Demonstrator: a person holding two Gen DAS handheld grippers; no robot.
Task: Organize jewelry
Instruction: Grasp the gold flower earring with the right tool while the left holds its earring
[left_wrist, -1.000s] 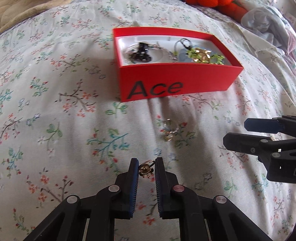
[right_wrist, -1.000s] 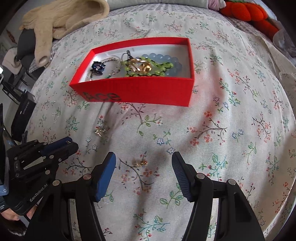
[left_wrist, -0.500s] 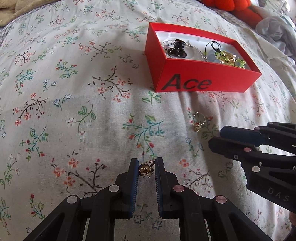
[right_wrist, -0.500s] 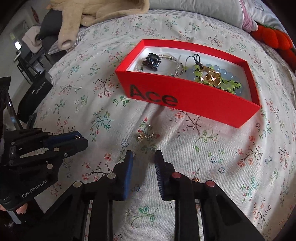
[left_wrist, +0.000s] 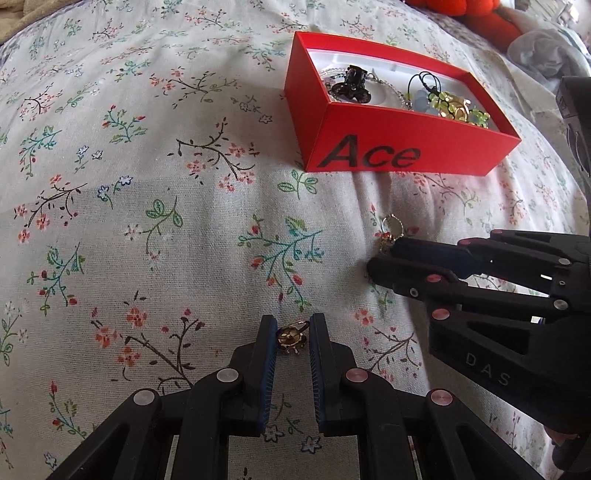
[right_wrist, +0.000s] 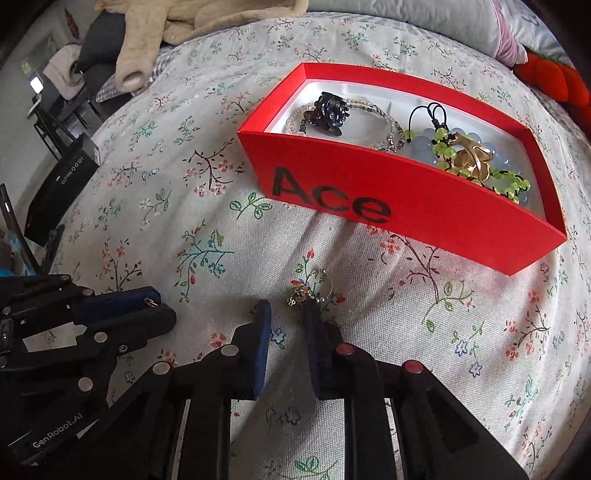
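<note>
Low in frame, the left gripper (left_wrist: 293, 338) pinches one gold earring (left_wrist: 291, 336) between narrow fingers, while the right gripper's (right_wrist: 287, 314) slightly parted fingers reach a second earring (right_wrist: 310, 290) on the bed (right_wrist: 461, 314), below the one red box (right_wrist: 406, 206).

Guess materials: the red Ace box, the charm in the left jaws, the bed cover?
Red box: looks like matte cardboard, with thin straight walls, crisp folded corners and printed lettering.
Charm: probably gold-tone metal; it glints and has a wire loop. Plated or solid, cannot tell.
Bed cover: woven fabric, likely cotton, with visible weave, soft creases and a floral print.
</note>
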